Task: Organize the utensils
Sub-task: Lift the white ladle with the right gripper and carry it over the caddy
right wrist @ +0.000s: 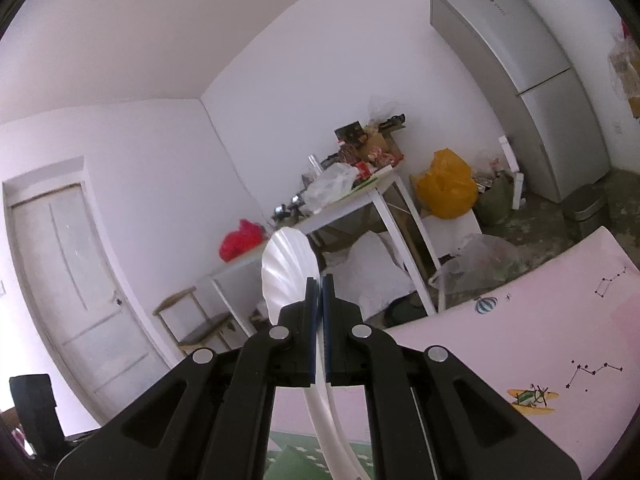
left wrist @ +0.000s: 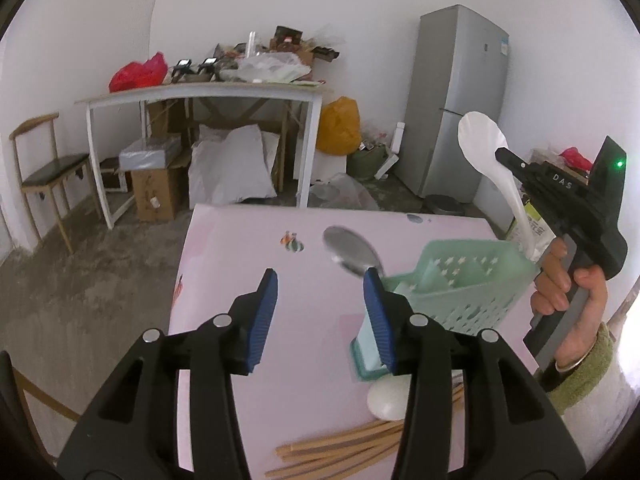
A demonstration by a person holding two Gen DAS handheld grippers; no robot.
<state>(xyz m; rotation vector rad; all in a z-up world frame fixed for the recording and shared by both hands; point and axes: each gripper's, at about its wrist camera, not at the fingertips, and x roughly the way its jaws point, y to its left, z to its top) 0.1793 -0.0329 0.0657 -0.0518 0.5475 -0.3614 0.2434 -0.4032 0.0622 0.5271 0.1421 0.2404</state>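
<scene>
Spoons first: white spoon (left wrist: 486, 152) is pinched by its handle in my right gripper (right wrist: 319, 292), bowl end up, handle tail hanging over the green basket (left wrist: 456, 292). Jaws there are nearly closed, just the thin handle between the pads. Held high and about level so the tail can drop straight into a compartment, I'd say.

Metal spoon (left wrist: 350, 254) shows blurred just past the basket's near-left corner. Can't tell if it's resting in the basket or loose; it sits right behind one blue pad.

My left gripper (left wrist: 320, 312) is partway open with nothing between the pads. It points down at the pink worktop (left wrist: 240, 264) beside the basket. Reads like a hand free for the next pickup.

Basket lies tipped toward me, with its open mouth and inner dividers showing and its base (left wrist: 366, 354) at the near end. That angle probably makes loading from the front easier.

Still to sort, near edge of worktop: a bundle of wooden chopsticks (left wrist: 340, 448) fanned out flat, and a white egg-shaped thing (left wrist: 386, 400) touching the basket base. Chopsticks lie loose and overlapping, so I expect a narrow pinch on one or two at a time.

Risk: long spoon handle may catch a divider on the way in.
</scene>
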